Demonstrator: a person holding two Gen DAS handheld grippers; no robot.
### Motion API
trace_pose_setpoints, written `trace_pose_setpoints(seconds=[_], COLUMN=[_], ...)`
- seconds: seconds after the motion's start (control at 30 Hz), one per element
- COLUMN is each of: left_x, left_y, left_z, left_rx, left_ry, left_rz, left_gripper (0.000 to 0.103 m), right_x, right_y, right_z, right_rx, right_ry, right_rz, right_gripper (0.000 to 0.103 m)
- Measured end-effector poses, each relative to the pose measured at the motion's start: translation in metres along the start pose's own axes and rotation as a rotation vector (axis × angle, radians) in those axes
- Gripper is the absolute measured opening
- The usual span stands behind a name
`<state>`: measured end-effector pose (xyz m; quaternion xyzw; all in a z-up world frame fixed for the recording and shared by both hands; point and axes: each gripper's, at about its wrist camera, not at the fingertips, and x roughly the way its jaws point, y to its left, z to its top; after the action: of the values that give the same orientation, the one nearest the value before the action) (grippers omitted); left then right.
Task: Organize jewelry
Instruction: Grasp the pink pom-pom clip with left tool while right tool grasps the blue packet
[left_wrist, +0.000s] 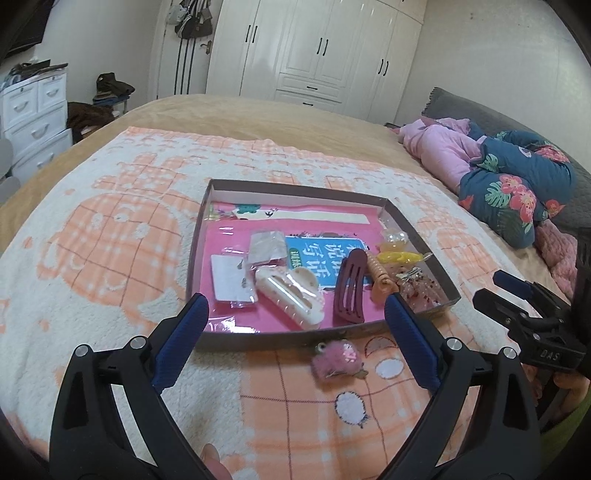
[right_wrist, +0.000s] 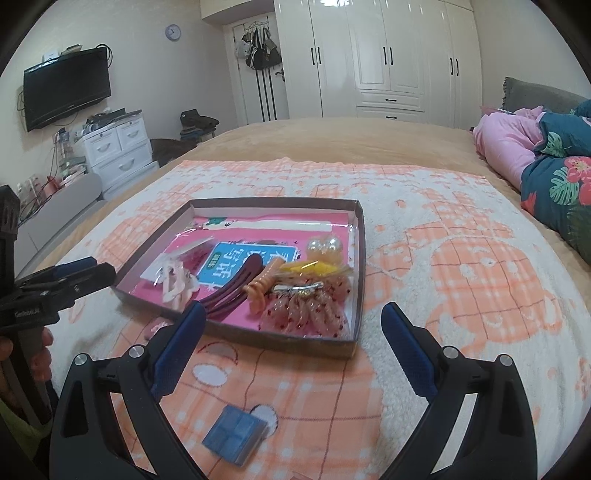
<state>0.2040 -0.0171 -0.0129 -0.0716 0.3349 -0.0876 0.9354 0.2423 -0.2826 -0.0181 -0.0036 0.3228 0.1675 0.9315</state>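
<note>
1. We see a shallow cardboard tray (left_wrist: 421, 236) resting on an orange-and-white blanket (left_wrist: 110, 258) spread over a bed, with open blanket on all sides of the tray.
2. Our left gripper (left_wrist: 295, 314) hovers with jaws spread wide at the tray's near edge; a pink fuzzy hair clip (left_wrist: 338, 358) lies on the blanket between them, outside the tray.
3. Our right gripper (right_wrist: 291, 325) is likewise spread, empty; a small blue box (right_wrist: 234, 432) lies below it.
4. Inside the tray sit a maroon clip (left_wrist: 349, 288), a cream claw clip (left_wrist: 291, 295) and an orange clip (left_wrist: 380, 280).
</note>
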Motion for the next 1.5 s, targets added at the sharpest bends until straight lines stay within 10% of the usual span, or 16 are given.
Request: trace_pose_setpoints(seconds=[0.9,1.2,1.37,1.5], left_x=[0.016,0.036,0.049,0.056], left_y=[-0.007,-0.014,-0.014,-0.014], left_z=[-0.036,-0.041,-0.043,-0.044], left_rx=[0.065,0.064,0.038,0.019], left_ry=[0.088,0.126,0.157,0.175], left_rz=[0.014,-0.025,-0.054,-0.067], left_gripper=[0.087,0.083,0.073,0.062], right_x=[-0.015,0.005,0.009,0.006], right_y=[0.031,0.035,0.037,0.039], right_z=[-0.071,-0.082,-0.084,-0.083], right_rx=[0.041,0.067,0.054,0.031], right_ry=[0.077,0.157,0.177,0.166], right_rz=[-0.087,-0.060,-0.043,-0.044], right_gripper=[0.092,0.066,0.031,0.031])
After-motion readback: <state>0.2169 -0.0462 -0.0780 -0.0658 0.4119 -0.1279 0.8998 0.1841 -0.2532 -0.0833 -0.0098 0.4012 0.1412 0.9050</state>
